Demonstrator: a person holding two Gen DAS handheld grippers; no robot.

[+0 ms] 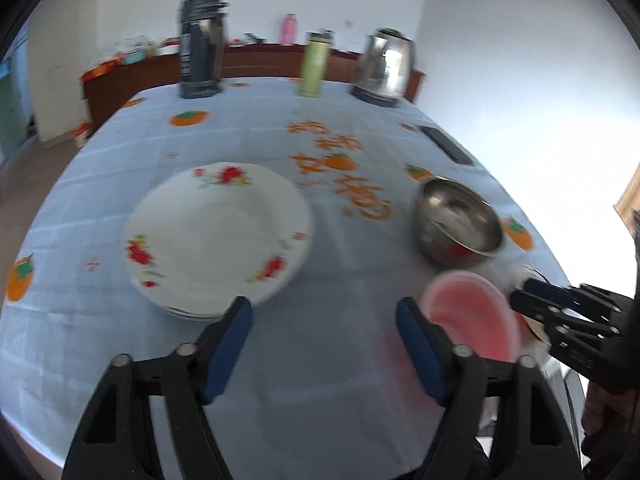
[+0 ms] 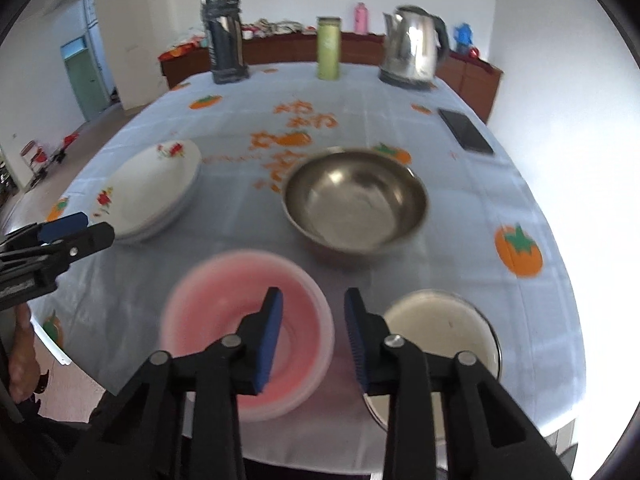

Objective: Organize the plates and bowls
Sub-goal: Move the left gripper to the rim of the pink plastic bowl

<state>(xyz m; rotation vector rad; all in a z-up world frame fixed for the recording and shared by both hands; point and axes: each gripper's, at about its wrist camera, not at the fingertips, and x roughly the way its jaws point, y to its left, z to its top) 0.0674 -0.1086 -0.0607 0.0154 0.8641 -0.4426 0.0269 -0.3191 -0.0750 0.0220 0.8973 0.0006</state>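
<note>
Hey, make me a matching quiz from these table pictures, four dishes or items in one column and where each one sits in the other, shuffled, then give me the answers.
Things:
1. pink bowl
2. steel bowl
3. flowered plates
4. kettle

Places:
A. far edge of the table, right-hand side
B. stacked on the left side of the table
C. middle of the table, beyond the pink bowl
D. nearest, with its rim between the right tongs

Pairs: 1-D, 2-C, 3-B, 4-A
</note>
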